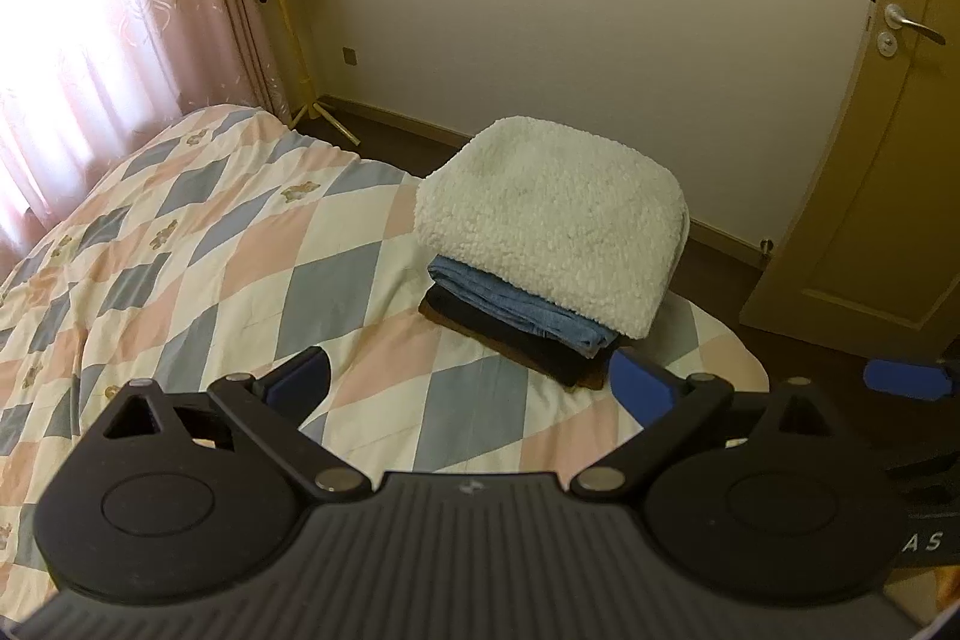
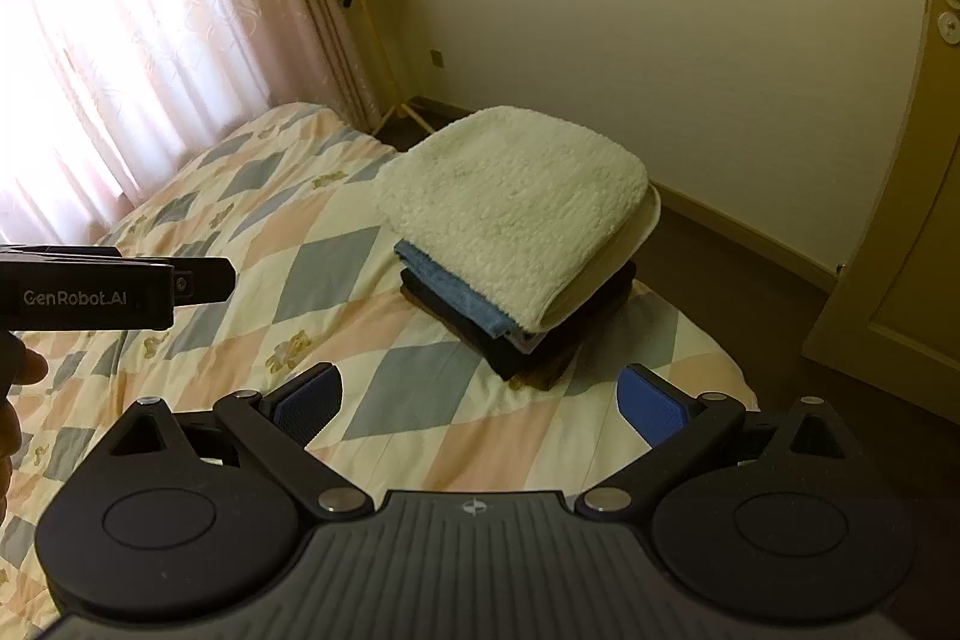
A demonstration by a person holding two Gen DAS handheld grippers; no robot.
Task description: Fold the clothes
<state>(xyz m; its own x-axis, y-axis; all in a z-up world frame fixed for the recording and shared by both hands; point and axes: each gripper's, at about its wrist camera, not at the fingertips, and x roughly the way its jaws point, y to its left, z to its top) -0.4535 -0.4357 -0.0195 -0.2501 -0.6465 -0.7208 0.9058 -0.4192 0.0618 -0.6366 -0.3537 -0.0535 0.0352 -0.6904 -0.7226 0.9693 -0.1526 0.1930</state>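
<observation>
I am holding the left gripper (image 1: pixel 468 388) and right gripper (image 2: pixel 480 400) above the bed (image 1: pixel 210 232), both jaws spread wide and gripping nothing. Beyond them, the folded stack (image 1: pixel 540 268) is sitting near the bed's far right edge, the fleece (image 2: pixel 510 202) lying on top.

Dark garment (image 2: pixel 540 340) mostly hidden under stack; door (image 1: pixel 888 160) cut off by edge.
</observation>
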